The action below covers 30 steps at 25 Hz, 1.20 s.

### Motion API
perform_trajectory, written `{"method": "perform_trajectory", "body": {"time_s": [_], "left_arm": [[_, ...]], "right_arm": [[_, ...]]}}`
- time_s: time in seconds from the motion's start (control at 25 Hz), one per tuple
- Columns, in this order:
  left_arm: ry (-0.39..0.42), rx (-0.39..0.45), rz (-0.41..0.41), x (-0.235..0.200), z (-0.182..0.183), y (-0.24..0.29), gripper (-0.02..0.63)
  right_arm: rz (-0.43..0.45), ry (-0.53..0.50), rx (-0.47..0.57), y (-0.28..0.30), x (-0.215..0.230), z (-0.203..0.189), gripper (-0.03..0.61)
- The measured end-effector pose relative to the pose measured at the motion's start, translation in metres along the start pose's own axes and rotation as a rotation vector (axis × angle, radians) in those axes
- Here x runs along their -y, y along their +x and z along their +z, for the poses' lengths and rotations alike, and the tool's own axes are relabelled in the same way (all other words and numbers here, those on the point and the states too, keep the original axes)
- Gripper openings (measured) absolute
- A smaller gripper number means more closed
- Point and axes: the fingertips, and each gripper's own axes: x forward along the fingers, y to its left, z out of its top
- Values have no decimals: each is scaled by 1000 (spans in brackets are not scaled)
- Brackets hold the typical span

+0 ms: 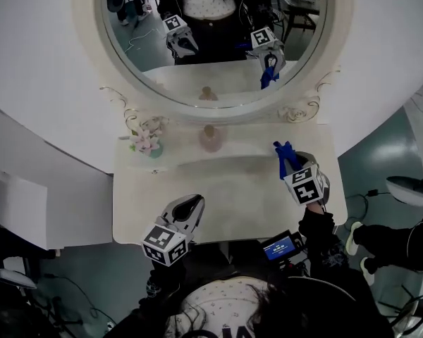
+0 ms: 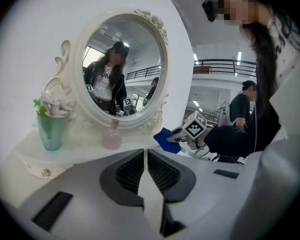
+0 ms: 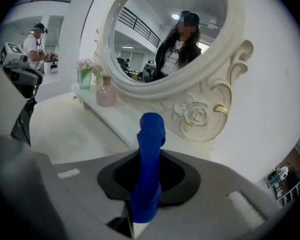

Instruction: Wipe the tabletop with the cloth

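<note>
A blue cloth (image 1: 284, 153) is bunched into a roll, and my right gripper (image 1: 289, 163) is shut on it over the right side of the white tabletop (image 1: 225, 196). In the right gripper view the cloth (image 3: 150, 154) sticks out past the jaws toward the mirror's carved frame. My left gripper (image 1: 192, 203) hangs over the table's front left with its jaws shut on nothing (image 2: 145, 164). From the left gripper view, the cloth (image 2: 165, 139) and the right gripper's marker cube (image 2: 195, 126) show to the right. I cannot tell whether the cloth touches the table.
A round mirror (image 1: 211, 41) in an ornate white frame stands at the back. On the raised shelf below it are a green vase of flowers (image 1: 148, 144) at the left and a pink bottle (image 1: 211, 139) in the middle. Other people stand farther off.
</note>
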Motion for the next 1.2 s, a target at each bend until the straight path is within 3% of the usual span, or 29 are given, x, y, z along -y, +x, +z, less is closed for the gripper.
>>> {"method": "perform_trajectory", "body": {"time_s": [0.48, 0.76, 1.2], "left_arm": [[-21, 12, 21, -119, -16, -113, 2], [-56, 39, 115, -174, -26, -181, 3], [-124, 83, 285, -231, -46, -263, 3]], "right_arm": [[114, 32, 29, 11, -201, 86, 77], [299, -33, 41, 45, -342, 136, 77], [582, -237, 65, 93, -540, 212, 77]]}}
